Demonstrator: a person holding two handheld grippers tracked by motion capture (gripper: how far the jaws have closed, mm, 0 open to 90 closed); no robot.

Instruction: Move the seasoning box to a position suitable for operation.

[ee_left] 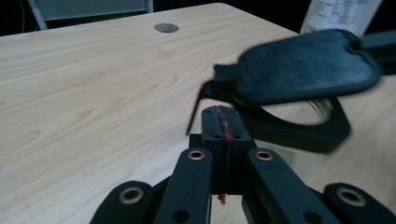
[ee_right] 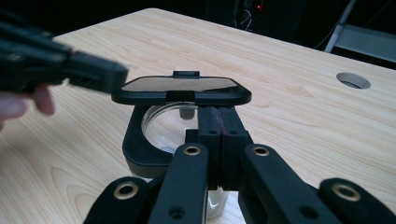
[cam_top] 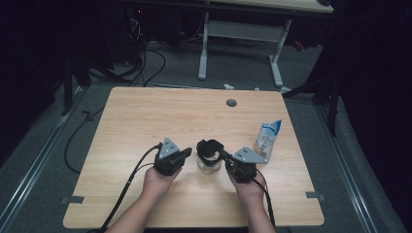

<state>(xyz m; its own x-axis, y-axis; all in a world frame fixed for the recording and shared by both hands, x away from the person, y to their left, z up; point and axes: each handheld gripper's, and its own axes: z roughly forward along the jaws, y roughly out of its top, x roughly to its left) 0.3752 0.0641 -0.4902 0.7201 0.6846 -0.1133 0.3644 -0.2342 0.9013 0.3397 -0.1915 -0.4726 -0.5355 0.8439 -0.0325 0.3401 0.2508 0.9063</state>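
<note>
A clear jar [cam_top: 209,166] with a black collar [ee_right: 140,149] stands near the table's front, between my two grippers. Its black flip lid [ee_right: 182,89] is raised and lies nearly level above the collar. My right gripper [ee_right: 219,114] is shut, and its tips sit against the collar just under the lid's near edge; I cannot tell whether they pinch anything. My left gripper [ee_left: 219,114] is shut too, its tip close beside the lid [ee_left: 303,70] and collar [ee_left: 299,133] without holding them. In the high view, the left gripper [cam_top: 186,154] and right gripper [cam_top: 222,155] flank the jar.
A white and blue pouch [cam_top: 268,138] stands upright to the right of the jar, near the table's right edge. A round cable hole [cam_top: 231,103] sits at the back of the wooden table [cam_top: 145,121]. Black cables trail from both grippers toward the front edge.
</note>
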